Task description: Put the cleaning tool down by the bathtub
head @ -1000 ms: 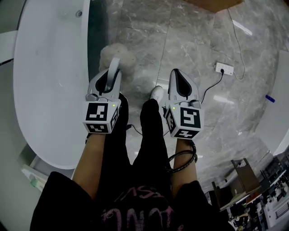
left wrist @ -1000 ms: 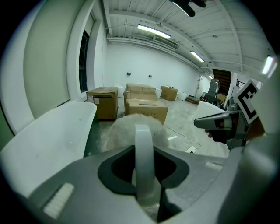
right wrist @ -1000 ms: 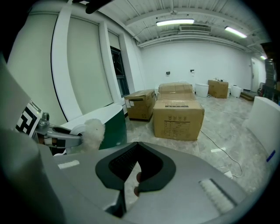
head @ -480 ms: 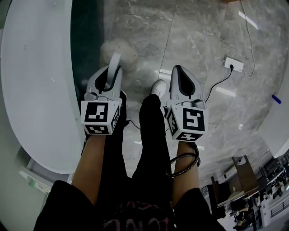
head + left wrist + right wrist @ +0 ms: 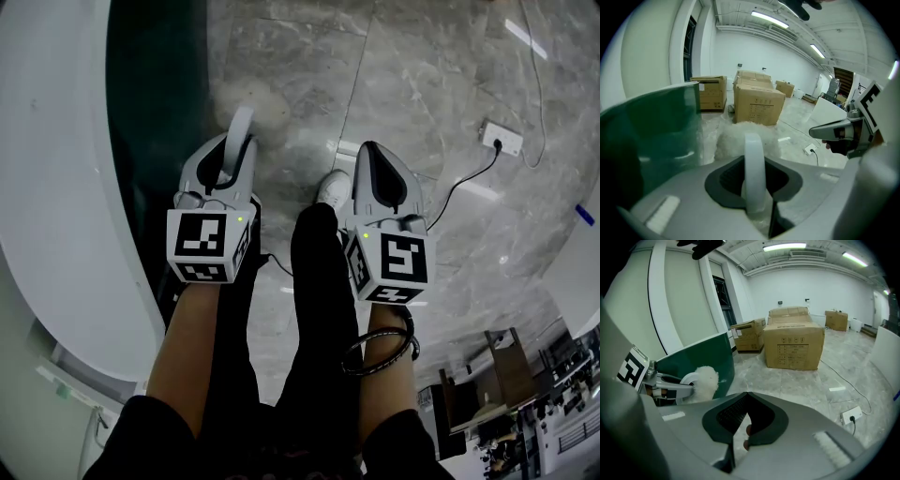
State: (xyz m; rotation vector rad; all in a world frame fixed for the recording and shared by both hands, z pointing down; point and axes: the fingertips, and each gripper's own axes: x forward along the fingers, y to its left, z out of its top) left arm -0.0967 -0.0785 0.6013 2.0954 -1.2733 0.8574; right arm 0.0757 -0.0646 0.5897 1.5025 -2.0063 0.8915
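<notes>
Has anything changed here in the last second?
Barely. The bathtub slid left in the head view, baring more of its dark green side. The left hand-held gripper stayed shut on the cleaning tool, not yet put down; the right hand-held gripper stayed shut, empty.

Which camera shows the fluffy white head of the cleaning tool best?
Right gripper view: the fluffy white head shows side-on against the dark green bathtub wall. Left gripper view: the white handle covers its middle. Head view: a dim blur beyond the left claw.
</notes>
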